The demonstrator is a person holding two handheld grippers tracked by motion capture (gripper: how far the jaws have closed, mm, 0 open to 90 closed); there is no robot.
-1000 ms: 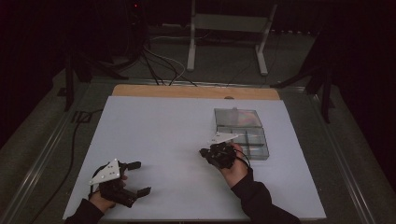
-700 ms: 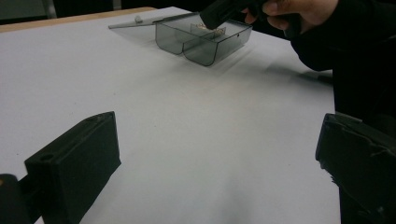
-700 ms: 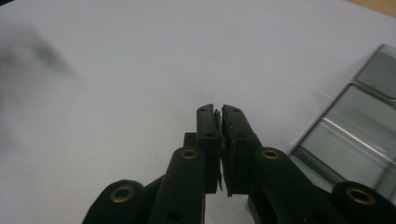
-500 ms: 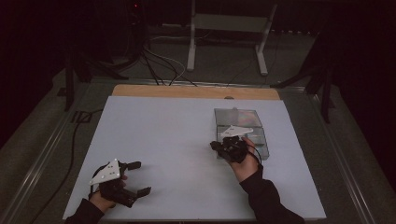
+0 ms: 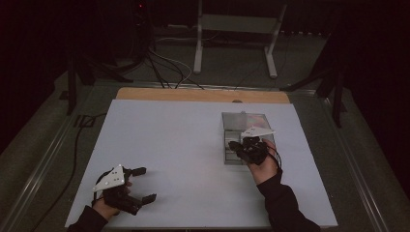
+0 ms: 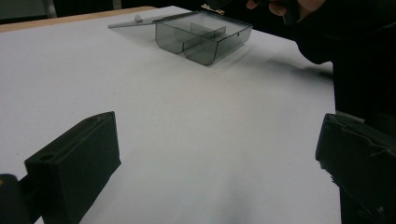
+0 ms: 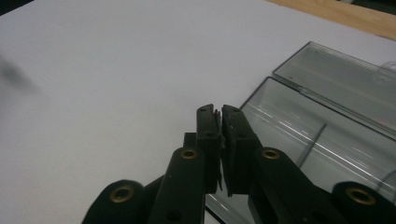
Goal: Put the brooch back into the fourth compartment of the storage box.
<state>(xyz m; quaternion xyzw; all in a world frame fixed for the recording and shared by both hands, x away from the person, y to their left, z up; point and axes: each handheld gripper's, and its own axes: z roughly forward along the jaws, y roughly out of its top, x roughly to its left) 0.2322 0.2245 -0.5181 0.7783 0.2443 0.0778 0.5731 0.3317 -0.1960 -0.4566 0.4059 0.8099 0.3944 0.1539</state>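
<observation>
With its lid laid flat behind it, the clear box [image 5: 247, 137] sits right of centre on the white worktop [image 5: 183, 145], and the right hand-held gripper [image 5: 238, 146] hovers at its left edge. In the right gripper view the jaws stand pressed nearly together, with something thin and dark pinched between them; what it is cannot be told. The box [image 7: 322, 140] lies just under and beside the jaw tips there, a divider visible inside, and its lid [image 7: 341, 84] rests open on the worktop behind.

The left hand-held gripper [image 5: 140, 183] rests well apart at the near left of the worktop, jaws wide and holding nothing; in its own view the box [image 6: 203, 35] shows far off, with two compartments and nothing plainly in them.

The step in hand looks like placing a small piece into the box. To do it well, carry the jaw tips fully over the wall and above one compartment before easing the grip; right now they seem to sit close to the edge, so a release here could drop the piece on the rim or outside. Lower close to the floor of the compartment so that a thin item does not flutter or bounce. Keep clear of the divider, and lift straight up afterwards so the light box is not nudged. The left hand could steady the box if it slides
</observation>
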